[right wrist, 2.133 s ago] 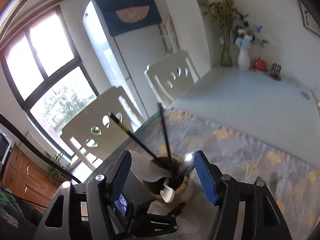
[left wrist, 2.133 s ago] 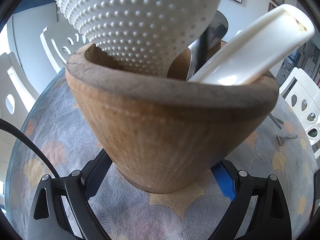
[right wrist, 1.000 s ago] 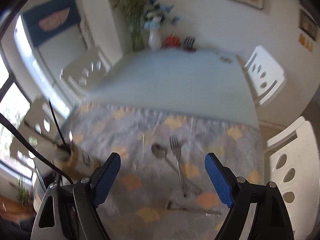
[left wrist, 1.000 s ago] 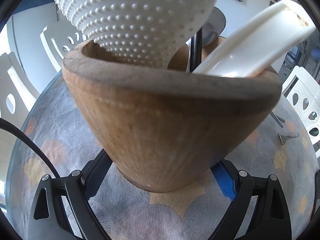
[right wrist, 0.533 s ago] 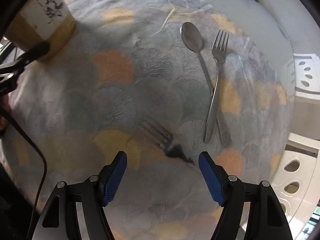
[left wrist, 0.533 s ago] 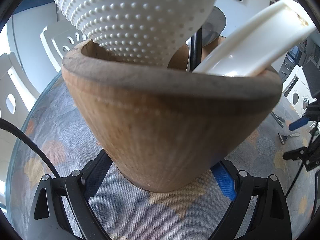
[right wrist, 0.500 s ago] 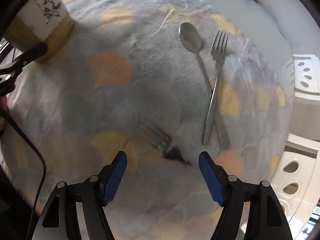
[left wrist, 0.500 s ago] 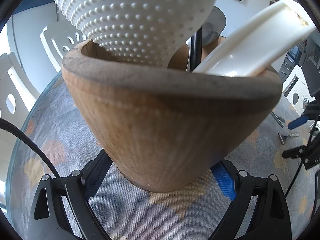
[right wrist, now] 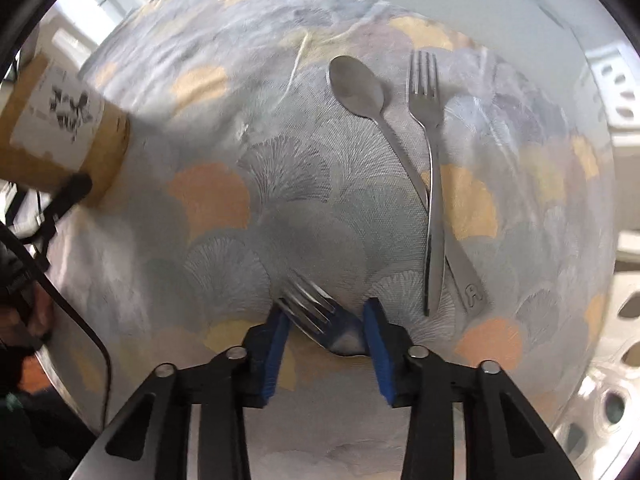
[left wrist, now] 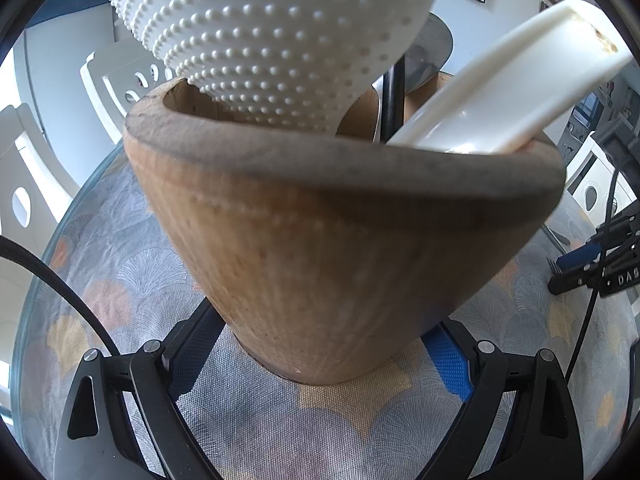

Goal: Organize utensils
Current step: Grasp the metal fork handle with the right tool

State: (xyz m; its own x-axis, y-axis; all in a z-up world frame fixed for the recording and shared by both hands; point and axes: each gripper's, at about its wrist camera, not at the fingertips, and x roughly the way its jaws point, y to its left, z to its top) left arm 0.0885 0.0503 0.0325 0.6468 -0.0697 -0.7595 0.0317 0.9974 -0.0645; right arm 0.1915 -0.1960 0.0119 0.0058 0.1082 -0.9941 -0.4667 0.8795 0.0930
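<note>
At the near edge of the patterned table (left wrist: 120,280), the left wrist view shows the left gripper (left wrist: 320,364) with its jaws set against either side of the base of the wooden utensil holder (left wrist: 340,240), steadying it exactly as a second ago; a white studded utensil (left wrist: 272,28), a white handle (left wrist: 500,92) and a dark-stemmed piece (left wrist: 392,100) stand inside. New at the right margin is the right gripper (left wrist: 592,268), now lowered to the tabletop.

In the right wrist view, the right gripper has dropped from well above the table to point straight down over a fork (right wrist: 320,316), which lies between the blue pads (right wrist: 276,344). Its jaws have just been closing and now bracket the fork's neck, though a firm pinch is not evident. A spoon (right wrist: 360,92) and a second fork (right wrist: 430,152), handles crossed, wait farther out, well apart from the holder. The pickup looks imminent; two pieces remain.
</note>
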